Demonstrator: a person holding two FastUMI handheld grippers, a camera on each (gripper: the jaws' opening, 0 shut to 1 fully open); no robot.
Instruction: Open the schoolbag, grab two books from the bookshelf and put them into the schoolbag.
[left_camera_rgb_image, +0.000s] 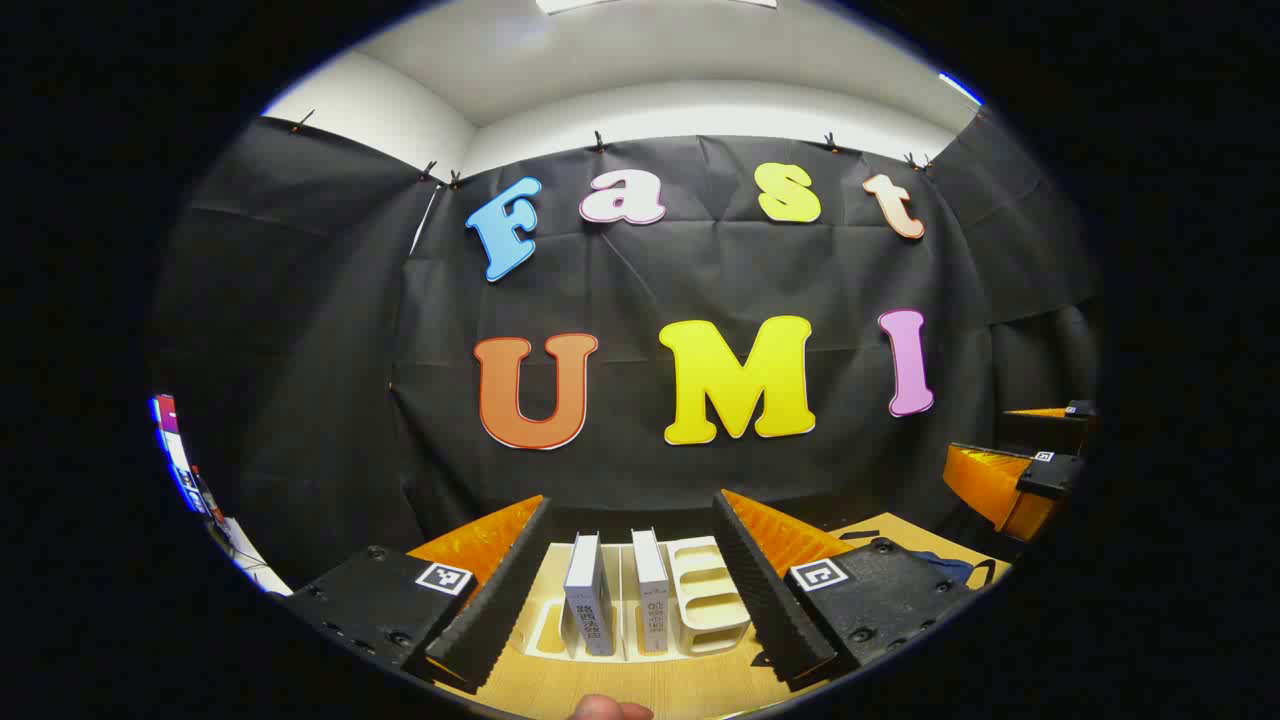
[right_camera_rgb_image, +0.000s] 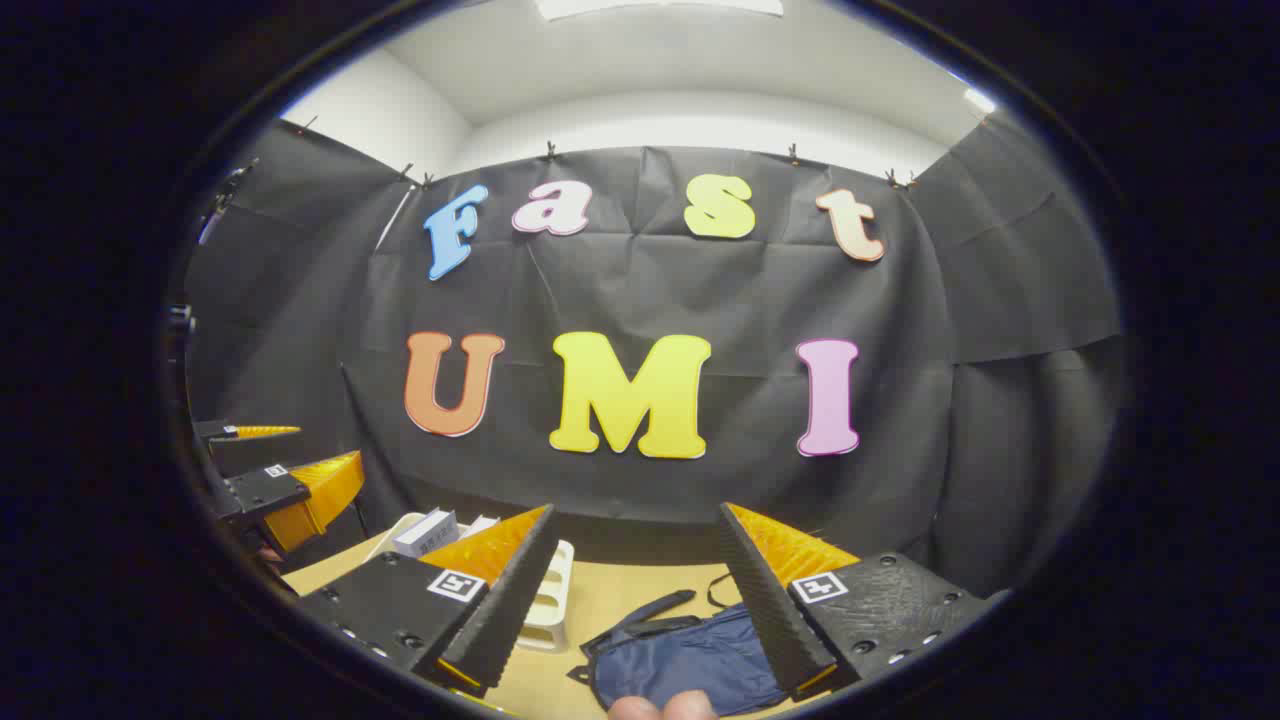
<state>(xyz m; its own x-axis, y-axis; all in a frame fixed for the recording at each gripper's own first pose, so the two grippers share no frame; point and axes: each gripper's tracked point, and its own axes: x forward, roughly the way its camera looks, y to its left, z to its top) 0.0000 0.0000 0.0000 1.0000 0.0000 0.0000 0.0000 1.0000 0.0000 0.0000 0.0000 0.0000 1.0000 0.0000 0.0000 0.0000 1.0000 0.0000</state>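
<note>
Fingertip skin (left_camera_rgb_image: 610, 709) showed at 6 o'clock in left gripper view, just under the left gripper (left_camera_rgb_image: 632, 590), whose serrated fingers (left_camera_rgb_image: 498, 592) stood wide apart w/ nothing between the pads. Framed in that gap sat the white bookshelf (left_camera_rgb_image: 705, 595) on the wooden table (left_camera_rgb_image: 640, 685), holding two books (left_camera_rgb_image: 588, 592) upright, side by side, spines facing the camera, long axis vertical. Judged: gripper was lined up on them so the open jaws could close across a spine. Both books stood in neighbouring slots, apart by a thin divider; empty slots lay at approx 3 o'clock of them. Right gripper (right_camera_rgb_image: 637, 600) also stood open, empty, pointed down toward the navy schoolbag (right_camera_rgb_image: 685, 670), which lay flat on the table at 6 o'clock in right gripper view, strap (right_camera_rgb_image: 640, 612) trailing toward 10 o'clock. Bag's long axis ran roughly left-right across that view; whether the zip was open, couldn't tell. Judged: right hand was staged over the bag to open or hold it while left went for books. Bookshelf edge (right_camera_rgb_image: 545, 595) sat at 8 o'clock there, just beside the bag.
</note>
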